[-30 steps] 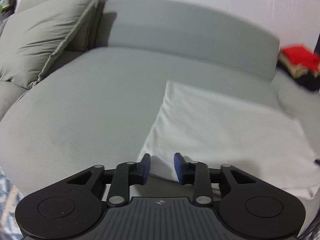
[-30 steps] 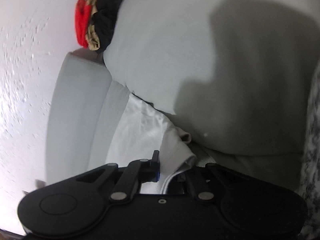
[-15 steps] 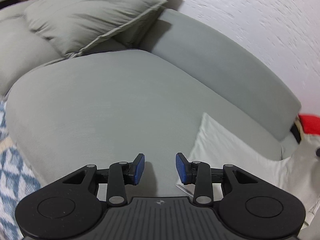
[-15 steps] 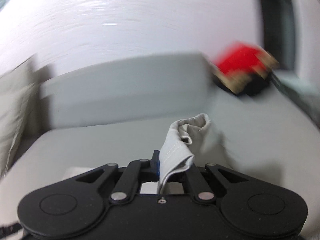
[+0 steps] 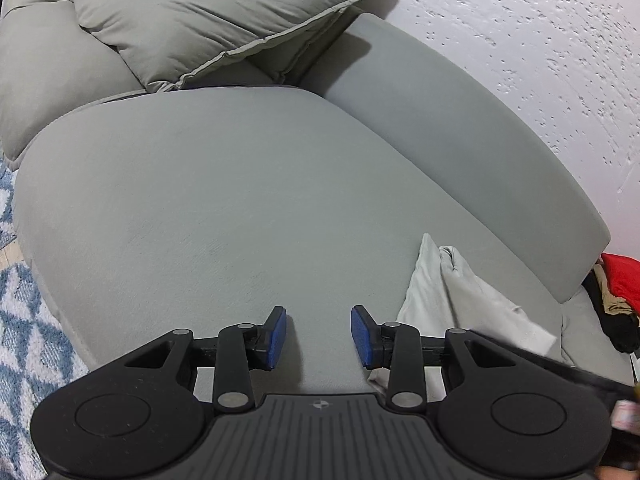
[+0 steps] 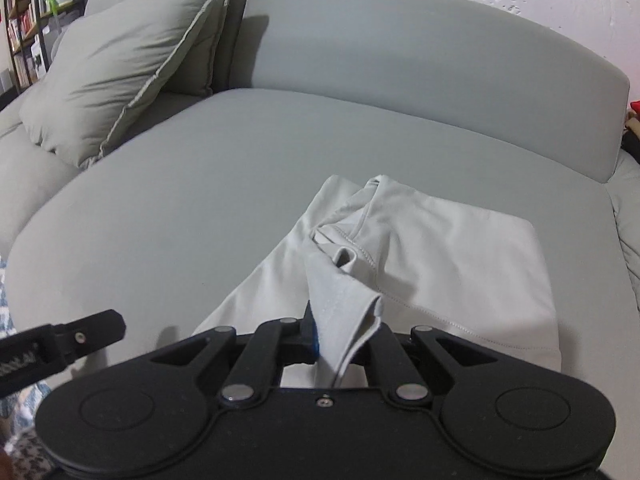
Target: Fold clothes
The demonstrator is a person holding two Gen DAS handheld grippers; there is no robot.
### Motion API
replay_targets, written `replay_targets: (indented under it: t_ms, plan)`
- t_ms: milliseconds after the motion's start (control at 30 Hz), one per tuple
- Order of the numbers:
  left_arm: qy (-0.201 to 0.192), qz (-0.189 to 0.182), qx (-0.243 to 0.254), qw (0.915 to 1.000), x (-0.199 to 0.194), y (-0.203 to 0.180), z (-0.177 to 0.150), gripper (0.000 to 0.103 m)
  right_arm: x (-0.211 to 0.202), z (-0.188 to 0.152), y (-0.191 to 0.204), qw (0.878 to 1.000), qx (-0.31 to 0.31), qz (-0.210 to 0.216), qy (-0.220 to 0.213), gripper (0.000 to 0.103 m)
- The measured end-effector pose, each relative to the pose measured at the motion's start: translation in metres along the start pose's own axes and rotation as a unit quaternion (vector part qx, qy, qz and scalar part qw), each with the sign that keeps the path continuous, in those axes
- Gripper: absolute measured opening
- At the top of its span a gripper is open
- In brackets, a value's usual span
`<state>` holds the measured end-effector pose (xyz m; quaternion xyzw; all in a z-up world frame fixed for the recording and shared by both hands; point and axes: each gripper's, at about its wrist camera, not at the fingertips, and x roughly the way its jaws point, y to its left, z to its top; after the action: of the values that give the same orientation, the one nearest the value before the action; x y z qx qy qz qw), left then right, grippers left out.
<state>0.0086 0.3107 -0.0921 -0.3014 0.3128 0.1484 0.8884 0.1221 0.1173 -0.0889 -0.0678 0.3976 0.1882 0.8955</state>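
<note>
Because the right gripper (image 6: pixel 344 344) has its fingers clamped on only one edge of the white garment (image 6: pixel 460 248) lying on the sofa seat (image 6: pixel 200 184), the fold may bunch or slip; the left gripper (image 5: pixel 319 336), fingers apart, supports nothing.

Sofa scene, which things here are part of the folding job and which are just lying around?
Part of the job:
- white garment, lying on the sofa seat
- right tongs, shut on a fold of it
- left tongs, open over the bare seat

Just lying about:
- grey cushion
- red and black clothes pile
- patterned rug
</note>
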Motion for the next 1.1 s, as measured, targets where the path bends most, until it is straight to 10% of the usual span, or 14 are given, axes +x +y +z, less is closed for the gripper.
replay_targets:
  t_ms: [467,633,800,1033,1100]
  plan:
    - [-0.017,-0.005,-0.043,0.9989,-0.003,0.011,0.001,0.033,-0.025,0.011,-0.023,0.99,0.1,0.103,0.018,0.005]
    - [-0.022,0.0,-0.051,0.9985,-0.006,0.013,0.001,0.034,-0.034,0.004,-0.049,0.976,0.133,0.17,0.027,0.049]
    - [-0.017,-0.002,-0.049,0.9987,-0.005,0.013,0.0,0.034,-0.043,-0.002,-0.075,0.957,0.165,0.236,0.036,0.056]
    - [-0.028,-0.037,0.052,0.9976,-0.005,-0.02,-0.007,0.026,-0.081,-0.031,-0.163,0.951,0.257,0.171,-0.025,0.06]
    - [-0.025,-0.052,0.114,0.9918,-0.002,-0.042,-0.009,0.015,-0.08,-0.042,-0.17,0.956,0.254,0.147,-0.025,0.047]
